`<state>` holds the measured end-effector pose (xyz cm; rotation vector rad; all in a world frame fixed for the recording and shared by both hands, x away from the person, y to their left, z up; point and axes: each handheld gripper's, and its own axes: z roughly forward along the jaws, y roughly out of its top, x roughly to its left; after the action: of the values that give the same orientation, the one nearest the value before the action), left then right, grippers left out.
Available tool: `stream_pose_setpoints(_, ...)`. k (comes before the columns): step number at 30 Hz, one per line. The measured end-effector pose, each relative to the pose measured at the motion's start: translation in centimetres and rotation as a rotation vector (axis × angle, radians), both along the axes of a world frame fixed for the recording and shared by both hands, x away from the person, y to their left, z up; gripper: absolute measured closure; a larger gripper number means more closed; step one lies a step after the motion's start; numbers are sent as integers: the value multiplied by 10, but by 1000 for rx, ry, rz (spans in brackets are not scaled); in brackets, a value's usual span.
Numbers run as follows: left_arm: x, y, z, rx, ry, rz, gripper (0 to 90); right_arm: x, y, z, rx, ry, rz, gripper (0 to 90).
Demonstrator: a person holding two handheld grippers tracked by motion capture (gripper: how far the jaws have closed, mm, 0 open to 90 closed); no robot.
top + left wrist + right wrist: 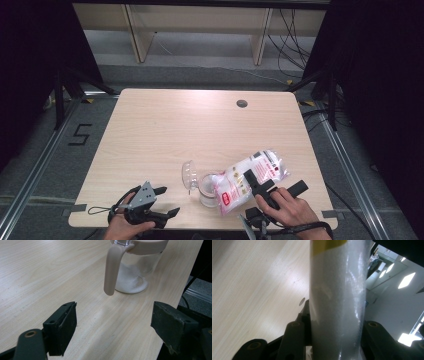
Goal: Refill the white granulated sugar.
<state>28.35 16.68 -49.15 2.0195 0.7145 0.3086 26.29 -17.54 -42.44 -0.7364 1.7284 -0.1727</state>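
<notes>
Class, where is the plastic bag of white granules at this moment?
In the high view the plastic bag sits near the table's front right, clamped in the right gripper and tilted over the glass jar.

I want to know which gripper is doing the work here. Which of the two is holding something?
The right gripper: it is shut on the plastic bag tipped over the glass jar. The left gripper stands open with nothing between its jaws.

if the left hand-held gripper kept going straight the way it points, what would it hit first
Probably the glass jar. In the left gripper view it stands ahead of the open left hand-held gripper, its beige handle nearest, so that would likely be touched first. Only bare table lies between; depth is hard to judge.
</notes>
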Motion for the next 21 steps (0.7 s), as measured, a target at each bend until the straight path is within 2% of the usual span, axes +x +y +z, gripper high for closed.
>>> stream_pose_setpoints(1, 2, 1, 1, 10, -23, -17, 203, 0, 0, 0, -1, 2, -1, 675)
stream_pose_setpoints(5, 1, 1, 0, 13, -12, -17, 203, 0, -1, 0, -7, 1, -5, 675)
stream_pose_setpoints(6, 0, 0, 0, 1, 7, 4, 203, 0, -1, 0, -9, -1, -1, 676)
stream_pose_setpoints(18, 0, 0, 0, 1, 4, 1, 203, 0, -1, 1, -3, 3, 0, 676)
stream_pose_setpoints(21, 1, 1, 1, 9, -14, -3, 203, 0, -1, 1, -3, 3, 3, 677)
